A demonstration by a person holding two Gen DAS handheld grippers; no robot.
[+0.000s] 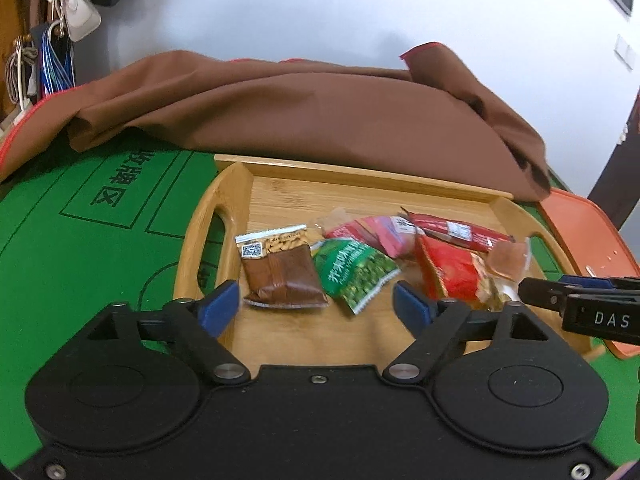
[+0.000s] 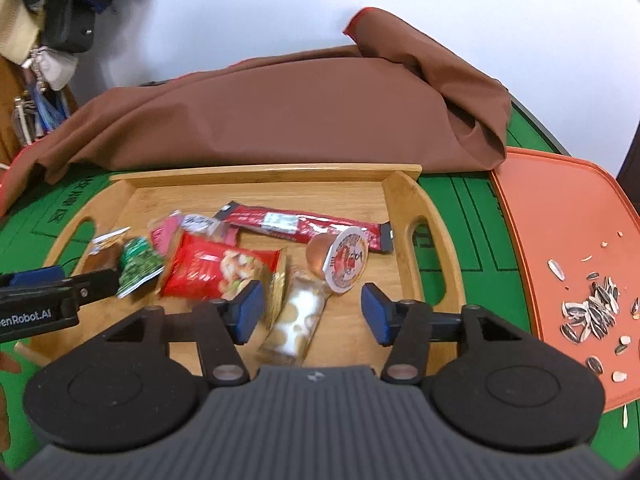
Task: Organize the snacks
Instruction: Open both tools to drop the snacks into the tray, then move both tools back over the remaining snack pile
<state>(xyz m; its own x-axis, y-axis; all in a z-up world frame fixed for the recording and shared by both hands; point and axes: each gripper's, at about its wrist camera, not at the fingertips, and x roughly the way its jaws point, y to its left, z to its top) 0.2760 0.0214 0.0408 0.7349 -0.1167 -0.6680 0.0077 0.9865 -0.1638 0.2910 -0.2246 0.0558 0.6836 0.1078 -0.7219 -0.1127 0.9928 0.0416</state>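
- Left gripper (image 1: 316, 306): jaws wide apart, nothing between the pads; brown peanut packet (image 1: 280, 270) and green pea packet (image 1: 354, 272) lie just ahead in the wooden tray (image 1: 360, 178).
- Right gripper (image 2: 312, 312): jaws spread, empty; clear biscuit packet (image 2: 298, 320) lies under the gap, jelly cup (image 2: 340, 260) just beyond.
- Step, as judged: snacks released in the tray; next, withdraw or pick another.

Left hand-held gripper (image 1: 316, 306): matte black body, two round discs, silver pivot pins and corner screws, blue pads on black linkage fingers. Right hand-held gripper (image 2: 312, 312): same build, ribbed grey centre panel. White lettering runs along each one's side.
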